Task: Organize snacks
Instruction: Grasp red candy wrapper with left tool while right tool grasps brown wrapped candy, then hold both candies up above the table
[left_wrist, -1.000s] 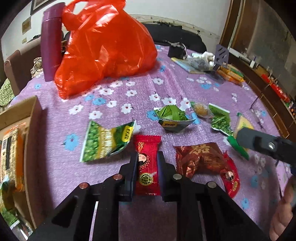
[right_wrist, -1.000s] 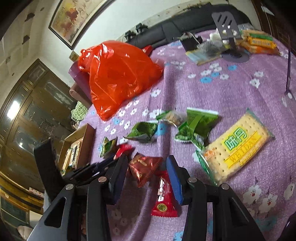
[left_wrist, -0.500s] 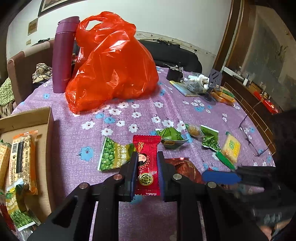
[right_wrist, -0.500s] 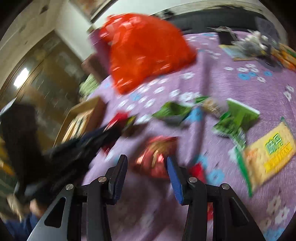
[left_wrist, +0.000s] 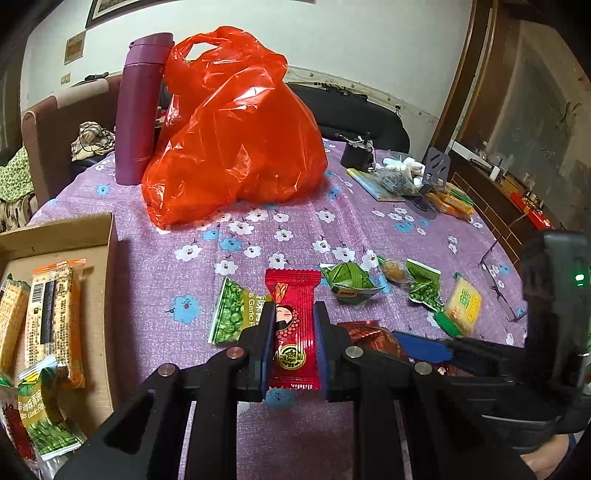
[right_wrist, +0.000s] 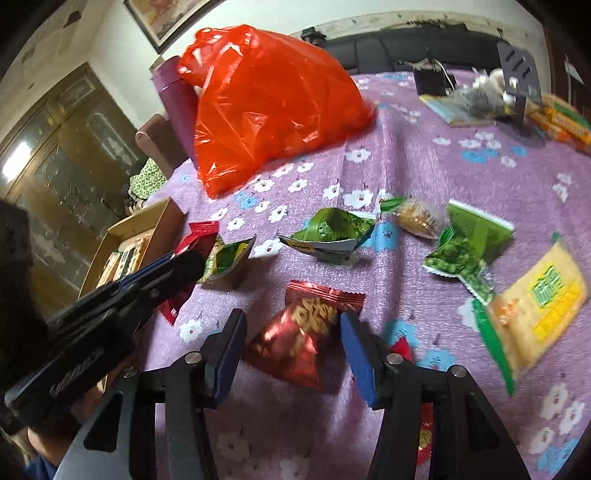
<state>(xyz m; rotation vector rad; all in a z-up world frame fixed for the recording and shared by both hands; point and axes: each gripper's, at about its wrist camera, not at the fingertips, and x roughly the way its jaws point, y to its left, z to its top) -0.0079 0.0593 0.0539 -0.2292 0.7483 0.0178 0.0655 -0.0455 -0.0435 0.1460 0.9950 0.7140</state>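
Note:
My left gripper (left_wrist: 293, 314) is shut on a bright red snack packet (left_wrist: 291, 288) and holds it upright a little above the purple flowered tablecloth (left_wrist: 295, 221). In the right wrist view this left gripper (right_wrist: 184, 262) comes in from the left with the red packet (right_wrist: 197, 238) in it. My right gripper (right_wrist: 291, 325) hovers over a dark red foil packet (right_wrist: 299, 336). Its jaws are opening, the packet lies between them and the pads do not press on it. The right gripper's blue finger (left_wrist: 421, 345) shows low right in the left wrist view. A cardboard box (left_wrist: 109, 240) at the left holds several packets.
A big orange plastic bag (left_wrist: 236, 136) and a purple flask (left_wrist: 140, 110) stand at the back. Green pea packets (right_wrist: 328, 232), a wrapped sweet (right_wrist: 417, 221) and a yellow cracker pack (right_wrist: 539, 306) lie on the cloth. Glasses (left_wrist: 498, 288) and a phone stand (left_wrist: 436, 170) are at the right.
The left gripper has lifted the red packet off the cloth. The right gripper has swung left over the dark red foil packet, and its jaws stand wider.

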